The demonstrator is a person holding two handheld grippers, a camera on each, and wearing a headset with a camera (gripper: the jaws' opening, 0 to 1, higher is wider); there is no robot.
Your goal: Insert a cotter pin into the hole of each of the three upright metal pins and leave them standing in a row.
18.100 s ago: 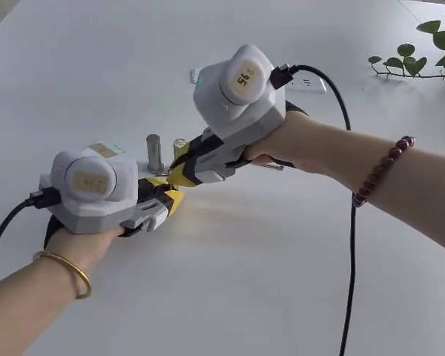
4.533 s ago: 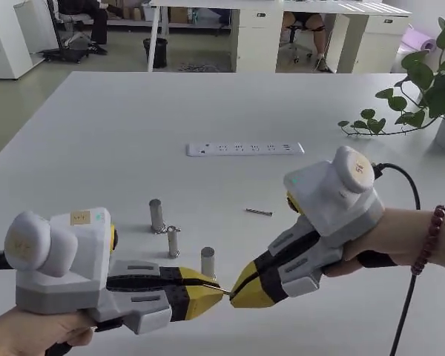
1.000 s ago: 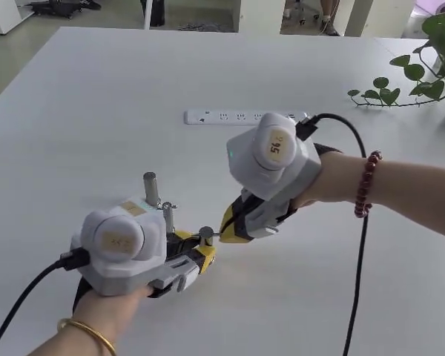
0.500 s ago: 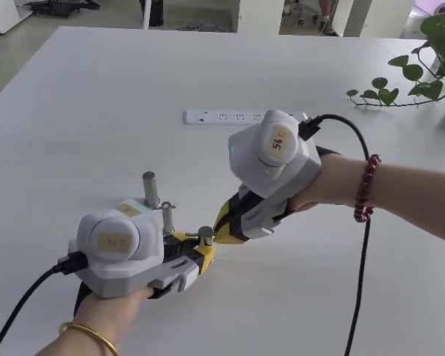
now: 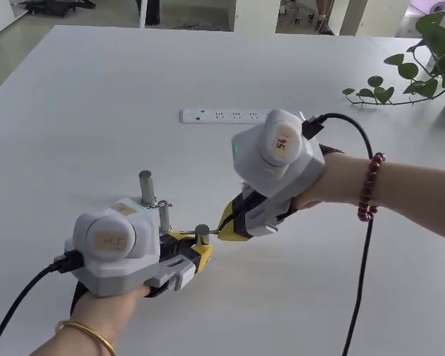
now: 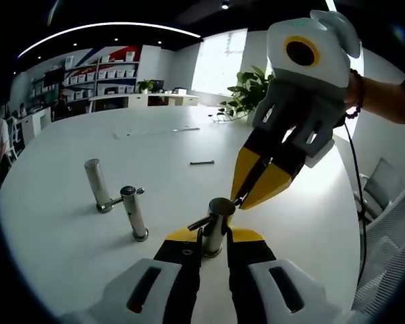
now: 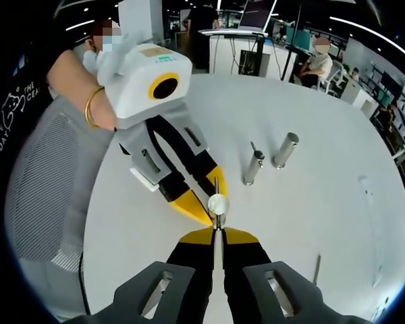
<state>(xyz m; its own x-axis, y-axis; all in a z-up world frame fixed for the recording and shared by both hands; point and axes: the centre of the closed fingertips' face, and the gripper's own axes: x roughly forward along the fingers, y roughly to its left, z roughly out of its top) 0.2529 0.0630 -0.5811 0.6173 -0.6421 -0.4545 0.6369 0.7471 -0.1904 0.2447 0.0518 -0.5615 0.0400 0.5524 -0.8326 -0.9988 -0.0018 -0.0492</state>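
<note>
Three upright metal pins stand in a row on the white table. My left gripper is shut on the nearest pin, low on its shaft. My right gripper is shut on a thin cotter pin. The cotter pin runs through the hole near the top of this pin, and its tip sticks out the far side. The middle pin carries a cotter pin across its top. The far pin has a small metal piece at its base.
A loose cotter pin lies on the table beyond the pins. A white power strip lies further back, and a potted plant stands at the far right. The right gripper's black cable hangs beside the wrist.
The right gripper has edged slightly toward the held pin with the cotter pin. The left gripper keeps its grip, and the head camera has shifted a little.
</note>
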